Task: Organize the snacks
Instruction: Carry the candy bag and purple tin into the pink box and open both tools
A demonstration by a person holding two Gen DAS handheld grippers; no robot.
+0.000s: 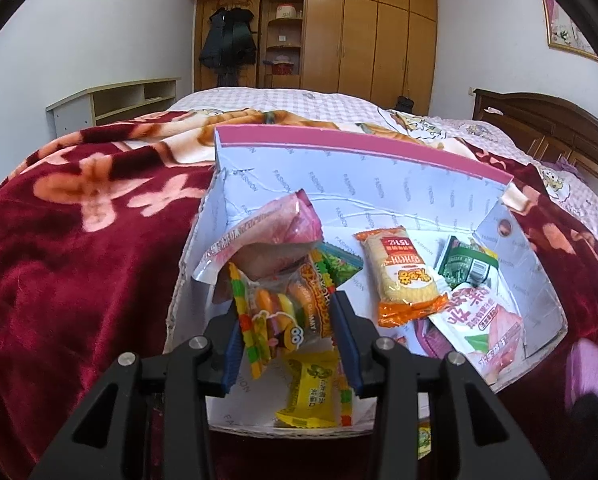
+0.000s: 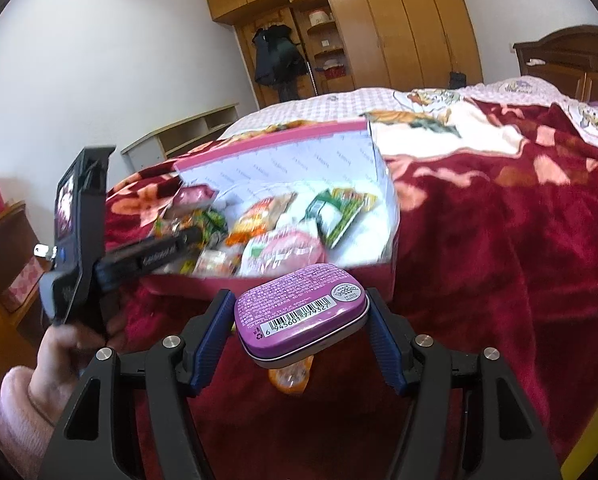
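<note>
Left wrist view: left gripper [image 1: 287, 332] is closed partway on a gummy pack [image 1: 283, 316], both blue pads against the pack's sides, held over the near left corner of the box [image 1: 339, 184]. Box sits on a red blanket [image 1: 79, 240] on the bed. Inside: a pink pouch [image 1: 267, 236] at the left wall just behind the pack, a yellow candy [image 1: 309, 392] at the near edge, an orange cracker pack [image 1: 407, 276] mid-box, a green packet [image 1: 465, 268] and a white-pink pack [image 1: 483, 320] towards the right wall.

Right wrist view: right gripper [image 2: 301, 328] clamps a purple tin [image 2: 303, 312], barcode side up, tilted, held above the blanket just short of the box's near wall. An orange item [image 2: 291, 378] lies on the blanket under the tin. Only this view shows the left gripper from the side with the hand [image 2: 59, 360] holding it; box contents here are motion-blurred. Only the left view shows wrappers clearly.
</note>
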